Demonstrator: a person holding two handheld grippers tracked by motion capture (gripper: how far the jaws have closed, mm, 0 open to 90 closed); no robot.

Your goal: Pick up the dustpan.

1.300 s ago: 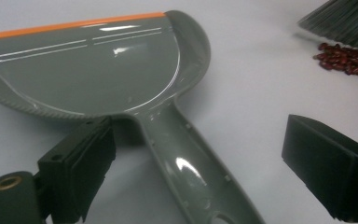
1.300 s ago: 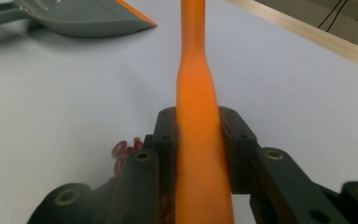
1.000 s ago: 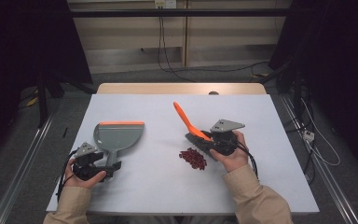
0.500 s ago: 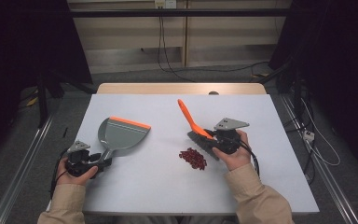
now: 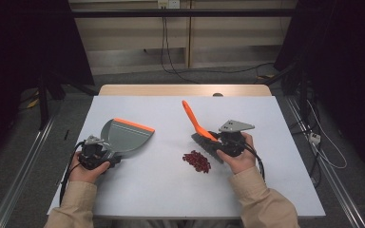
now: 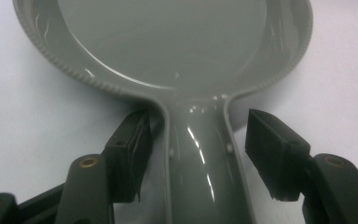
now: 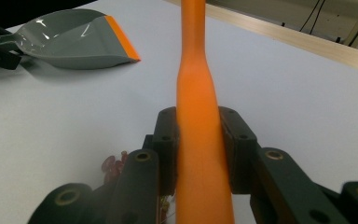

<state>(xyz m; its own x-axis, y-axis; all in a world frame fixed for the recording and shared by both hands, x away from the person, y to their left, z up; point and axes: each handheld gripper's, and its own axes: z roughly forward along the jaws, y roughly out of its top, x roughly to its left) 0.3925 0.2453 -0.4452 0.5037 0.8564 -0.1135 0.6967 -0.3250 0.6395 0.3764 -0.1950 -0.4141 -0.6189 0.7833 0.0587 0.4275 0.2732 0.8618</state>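
High view frames a white table [image 5: 138, 199] with a grey dustpan [image 5: 123, 135], its orange lip turned toward the beans so it can catch a sweep. Its handle runs between the left gripper [image 6: 196, 154]'s jaws, which stand apart on either side of it, seemingly not pressing. Clamped on the hand brush [image 5: 200, 133]'s orange handle, the right gripper [image 7: 200, 144] keeps the bristles just beyond a small pile of red beans [image 5: 196, 160], which lies beside its fingers, ready to be pushed.
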